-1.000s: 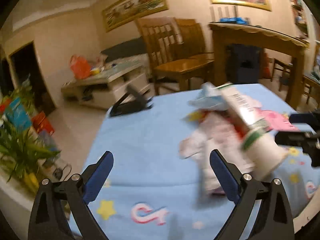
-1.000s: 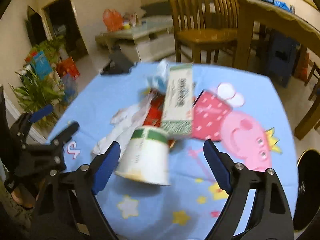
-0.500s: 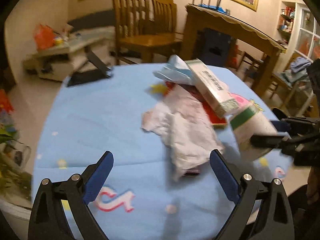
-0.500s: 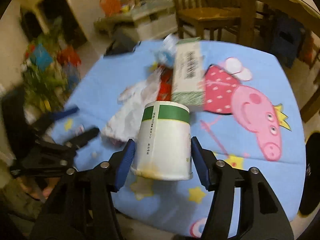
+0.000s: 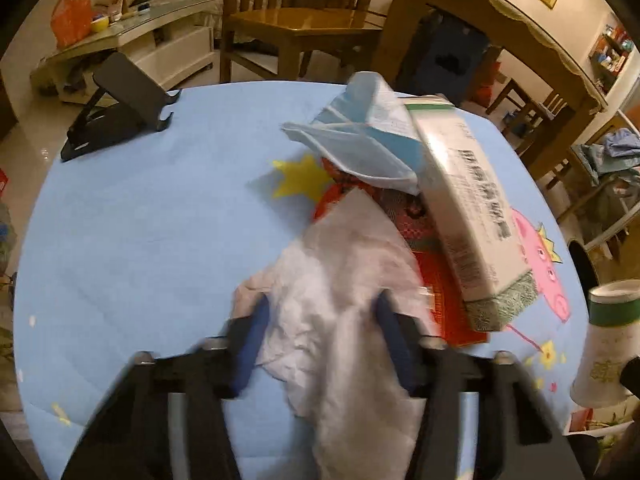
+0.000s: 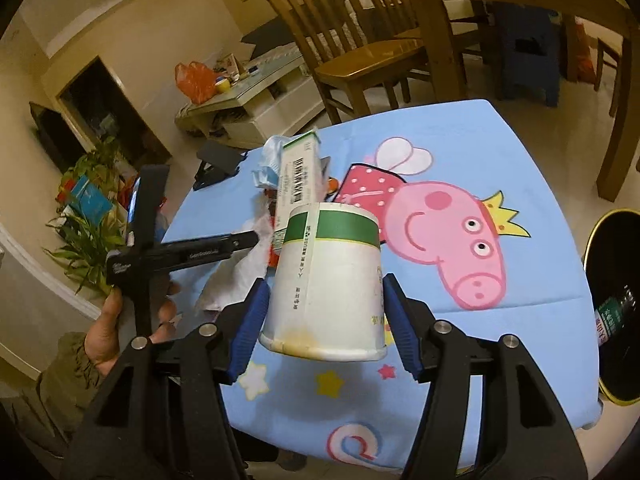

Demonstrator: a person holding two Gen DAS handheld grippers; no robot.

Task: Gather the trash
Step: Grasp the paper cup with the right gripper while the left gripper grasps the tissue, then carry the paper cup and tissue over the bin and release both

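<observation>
My right gripper [image 6: 324, 312] is shut on a white paper cup with a green band [image 6: 326, 280] and holds it above the table's near edge; the cup also shows in the left wrist view [image 5: 604, 344]. My left gripper [image 5: 320, 320] straddles a crumpled white tissue [image 5: 344, 280] with its jaws closing around it; the view is blurred there. Behind the tissue lie a red wrapper [image 5: 440, 280], a long white carton [image 5: 468, 204] and a blue face mask [image 5: 360, 140].
The table has a blue Peppa Pig cloth [image 6: 460, 152]. A black phone stand [image 5: 116, 104] sits at its far left. A black trash bin with a gold rim [image 6: 616, 300] stands at the right of the table. Wooden chairs [image 6: 352, 32] stand behind.
My right gripper closed on the cup and lifted it toward the near right. My left gripper moved onto the tissue and its jaws narrowed around it.
</observation>
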